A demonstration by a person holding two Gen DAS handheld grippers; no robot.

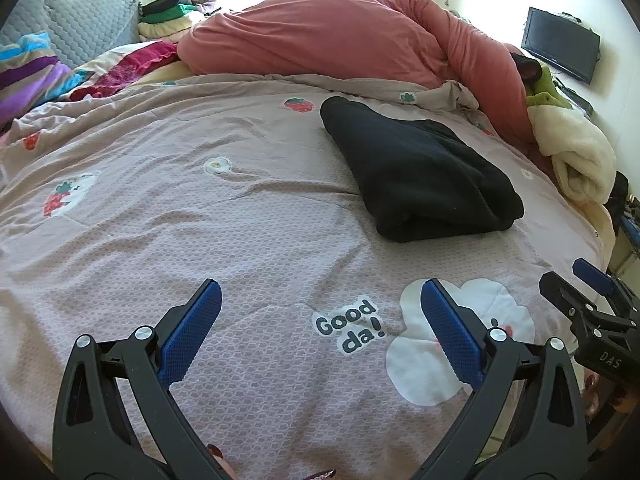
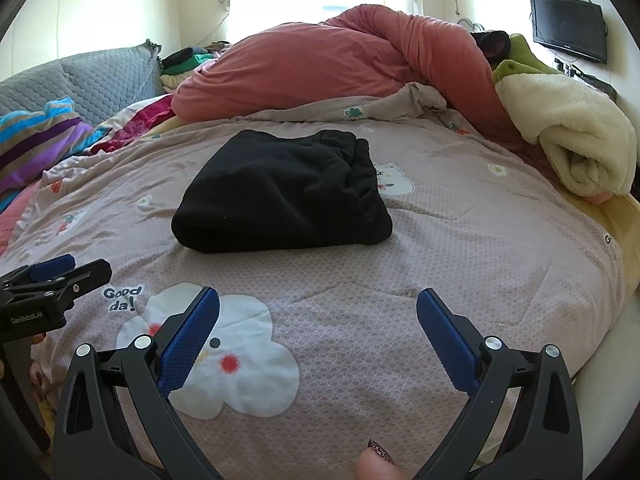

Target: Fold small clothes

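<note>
A black garment (image 1: pixel 420 172) lies folded in a thick bundle on the mauve printed bedspread (image 1: pixel 240 240); it also shows in the right wrist view (image 2: pixel 280 196), with its gathered waistband at the right side. My left gripper (image 1: pixel 320 300) is open and empty, over the near part of the bed, well short of the garment. My right gripper (image 2: pixel 318 308) is open and empty, also near the front edge. The right gripper shows at the right edge of the left wrist view (image 1: pixel 588 300), and the left gripper at the left edge of the right wrist view (image 2: pixel 60 276).
A rolled salmon duvet (image 1: pixel 340 40) lies across the far side of the bed. A cream fleece blanket (image 2: pixel 576 136) is bundled at the right edge. Striped and red bedding (image 1: pixel 36 72) and a grey quilted headboard (image 1: pixel 80 28) are at the left. A TV (image 2: pixel 568 28) hangs on the right wall.
</note>
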